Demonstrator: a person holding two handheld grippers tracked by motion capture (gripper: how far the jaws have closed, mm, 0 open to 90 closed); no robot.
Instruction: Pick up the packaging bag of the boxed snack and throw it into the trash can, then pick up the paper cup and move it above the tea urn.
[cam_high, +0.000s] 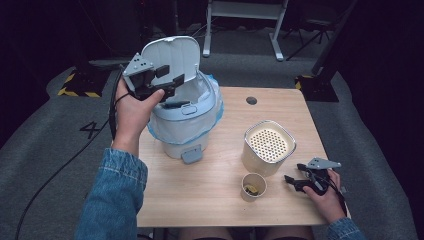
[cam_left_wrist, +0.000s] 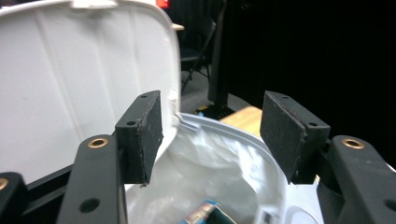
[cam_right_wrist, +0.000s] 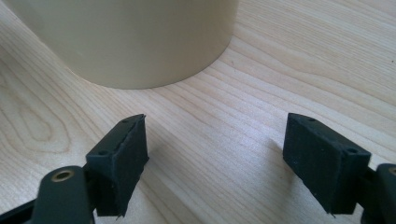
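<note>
A white bin (cam_high: 185, 127) with a pale liner bag stands at the table's left, its lid (cam_high: 170, 55) raised. My left gripper (cam_high: 171, 76) hovers over the bin's mouth, beside the lid, open with nothing between its pads. In the left gripper view the open gripper (cam_left_wrist: 212, 135) looks past the lid (cam_left_wrist: 70, 84) into the liner, where a blue and silver wrapper (cam_left_wrist: 203, 212) lies. My right gripper (cam_high: 294, 173) rests low near the table's right front, open and empty. Its own view has the gripper (cam_right_wrist: 215, 158) facing the base of a cream container (cam_right_wrist: 130, 37).
The cream container (cam_high: 269, 145) has a perforated top. In front of it stands a paper cup (cam_high: 253, 186) with something dark inside. The wooden table (cam_high: 210, 200) has a round hole (cam_high: 251, 100) at the back. A white desk frame (cam_high: 245, 20) stands behind.
</note>
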